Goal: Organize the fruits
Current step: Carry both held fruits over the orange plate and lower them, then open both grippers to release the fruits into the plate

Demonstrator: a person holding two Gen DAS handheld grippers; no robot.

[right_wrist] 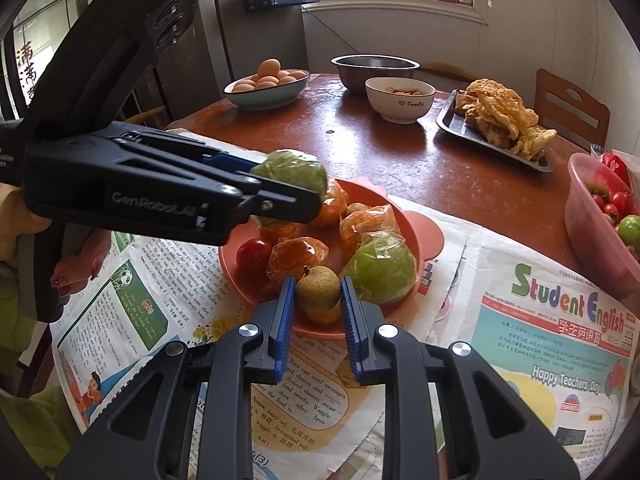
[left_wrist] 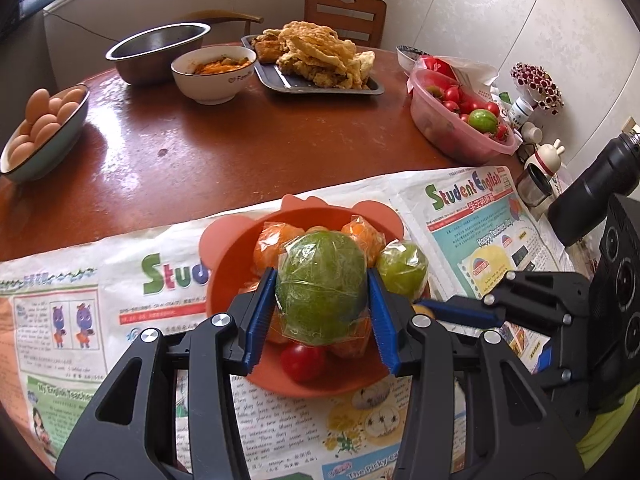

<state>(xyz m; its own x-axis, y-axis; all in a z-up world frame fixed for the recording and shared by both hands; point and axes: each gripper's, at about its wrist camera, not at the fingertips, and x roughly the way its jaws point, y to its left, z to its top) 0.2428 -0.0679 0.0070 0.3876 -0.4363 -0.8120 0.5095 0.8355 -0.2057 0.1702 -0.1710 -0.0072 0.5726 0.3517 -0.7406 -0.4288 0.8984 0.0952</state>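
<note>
My left gripper (left_wrist: 321, 276) is shut on a green fruit (left_wrist: 320, 304) wrapped in clear plastic and holds it over the salmon-coloured bowl (left_wrist: 228, 264). From the right wrist view the same green fruit (right_wrist: 292, 168) hangs above the bowl's (right_wrist: 404, 216) left side, in the left gripper (right_wrist: 292, 186). My right gripper (right_wrist: 317, 280) is shut on a small brown pear-like fruit (right_wrist: 318, 290) at the bowl's near rim. Inside the bowl lie wrapped oranges (right_wrist: 296, 258), another wrapped green fruit (right_wrist: 384, 268) and a red tomato (right_wrist: 253, 254).
Newspaper (right_wrist: 560, 340) covers the near part of the round brown table (left_wrist: 200, 152). A pink tub of tomatoes (left_wrist: 460, 136) stands at the right. Farther back are a bowl of eggs (left_wrist: 44, 128), a white bowl (left_wrist: 214, 72), a steel basin (left_wrist: 158, 50) and a tray of fried food (left_wrist: 320, 60).
</note>
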